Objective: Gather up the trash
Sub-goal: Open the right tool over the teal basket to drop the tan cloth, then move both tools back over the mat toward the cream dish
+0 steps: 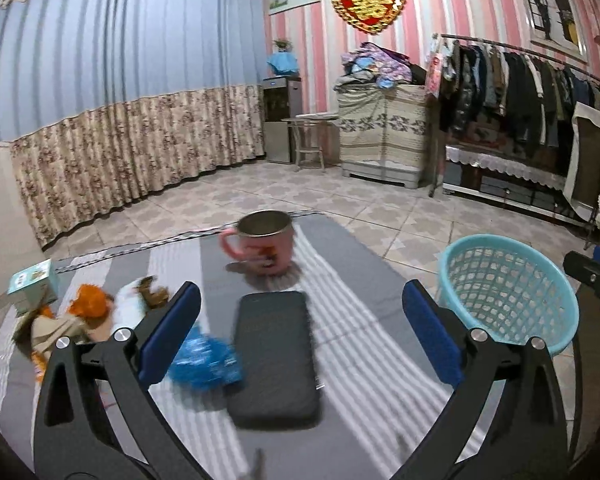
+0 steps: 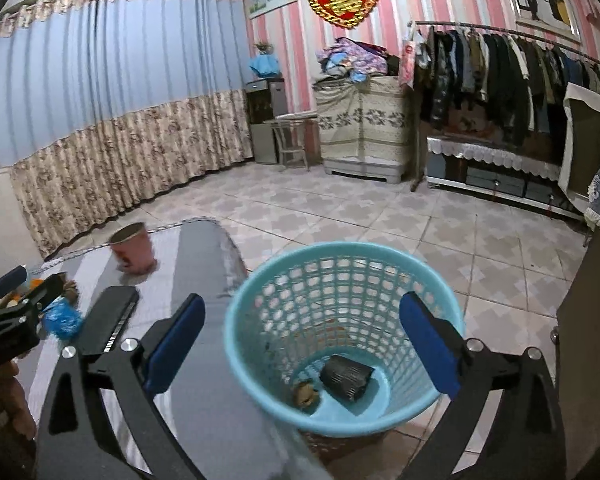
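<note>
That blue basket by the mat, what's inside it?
Inside the blue basket lie a dark crumpled piece and a small brownish scrap on its floor. The near wall hides part of the bottom. The right claw hangs open above it, holding nothing.

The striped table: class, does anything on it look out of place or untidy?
Yes. A crumpled blue wrapper lies loose beside the black phone, and torn orange and brown scraps are strewn at the left edge. The pink mug stands upright; nothing looks spilled. The blue basket already holds two pieces.

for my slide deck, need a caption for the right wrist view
Open right gripper above a blue basket holding a dark crumpled wrapper.
</note>
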Available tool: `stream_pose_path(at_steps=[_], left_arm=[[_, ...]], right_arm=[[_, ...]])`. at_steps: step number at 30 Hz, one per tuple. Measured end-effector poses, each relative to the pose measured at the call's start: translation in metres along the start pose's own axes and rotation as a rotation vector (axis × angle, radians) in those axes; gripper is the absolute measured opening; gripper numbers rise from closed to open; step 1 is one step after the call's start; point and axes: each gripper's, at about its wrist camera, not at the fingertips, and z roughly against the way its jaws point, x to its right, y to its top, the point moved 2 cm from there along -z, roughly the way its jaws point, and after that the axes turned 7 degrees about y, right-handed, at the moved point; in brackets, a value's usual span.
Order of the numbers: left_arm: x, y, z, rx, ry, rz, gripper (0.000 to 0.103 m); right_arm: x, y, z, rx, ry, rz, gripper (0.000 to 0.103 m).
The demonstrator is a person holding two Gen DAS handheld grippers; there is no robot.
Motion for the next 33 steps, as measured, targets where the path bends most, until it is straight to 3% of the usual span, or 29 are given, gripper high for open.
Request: stream_pose_path(at_steps=[17,33], left_arm=[[-0.136,-0.021,0.042,0.013,0.196,0.088,0.098],[-0.215,-0.051,0.033,-0.048,0.317,0.131,0.098]], right_arm=[[-0.117,-0.017,0.007,-0.001,0.148,0.140,0.096],[-0.166,-0.039,-0.030,-0.083,0.213,0.198,0.096]])
